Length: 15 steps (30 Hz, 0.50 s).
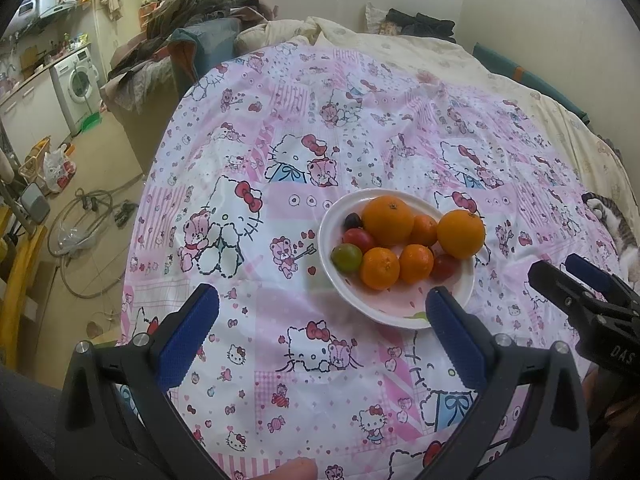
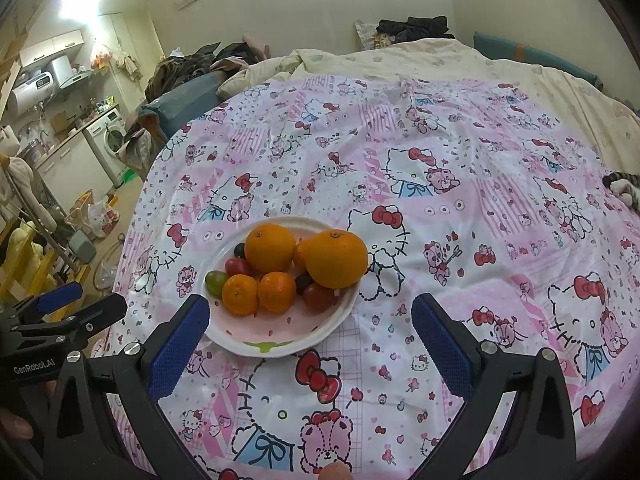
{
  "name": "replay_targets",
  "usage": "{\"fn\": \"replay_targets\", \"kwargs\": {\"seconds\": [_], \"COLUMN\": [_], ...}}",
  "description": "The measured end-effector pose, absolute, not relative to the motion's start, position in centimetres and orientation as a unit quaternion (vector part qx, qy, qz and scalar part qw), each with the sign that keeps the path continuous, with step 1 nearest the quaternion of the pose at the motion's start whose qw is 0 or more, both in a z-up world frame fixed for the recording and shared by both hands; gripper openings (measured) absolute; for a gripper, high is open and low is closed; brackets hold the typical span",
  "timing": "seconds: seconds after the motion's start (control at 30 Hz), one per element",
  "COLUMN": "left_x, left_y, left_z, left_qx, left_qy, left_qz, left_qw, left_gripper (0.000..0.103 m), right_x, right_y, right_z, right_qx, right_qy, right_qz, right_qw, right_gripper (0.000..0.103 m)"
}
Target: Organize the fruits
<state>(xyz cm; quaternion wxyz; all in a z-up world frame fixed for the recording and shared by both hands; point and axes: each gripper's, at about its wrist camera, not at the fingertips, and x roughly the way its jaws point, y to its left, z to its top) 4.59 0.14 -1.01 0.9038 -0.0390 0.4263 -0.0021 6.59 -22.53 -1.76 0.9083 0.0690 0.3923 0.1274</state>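
Observation:
A white plate (image 1: pixel 404 314) (image 2: pixel 256 340) sits on a pink cartoon-print sheet and holds fruit. Two big oranges (image 1: pixel 388 220) (image 2: pixel 336 258) lie at its far side; one rests on the right rim. Small tangerines (image 1: pixel 380 268) (image 2: pixel 240 294), red cherry tomatoes (image 1: pixel 358 239) (image 2: pixel 318 296), a green tomato (image 1: pixel 346 257) (image 2: pixel 215 282) and a dark one (image 1: pixel 353 221) lie around them. My left gripper (image 1: pixel 320 306) is open and empty, just short of the plate. My right gripper (image 2: pixel 310 316) is open and empty, its left finger beside the plate's near rim.
The sheet covers a bed (image 2: pixel 480 184) with a cream duvet (image 1: pixel 400 40) behind. A cat (image 1: pixel 612 220) lies at the right edge. To the left the bed drops to a floor with hoses (image 1: pixel 84 216), bags and a washing machine (image 1: pixel 78 80).

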Motion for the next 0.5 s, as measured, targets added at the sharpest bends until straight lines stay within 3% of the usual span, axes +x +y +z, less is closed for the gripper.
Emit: {"fn": "replay_targets", "kwargs": {"seconds": [0.5], "left_x": [4.18], "left_y": [0.27], "left_z": [-1.49], "left_qx": [-0.036], "left_qy": [0.427], "left_qz": [0.001], "left_qw": [0.904], "left_gripper": [0.102], "right_x": [6.73], "right_y": [-22.93], "right_z": [-1.47], "right_qx": [0.07], "right_qy": [0.392], "right_qz": [0.129], "right_qw": [0.908], "right_gripper": [0.103]}}
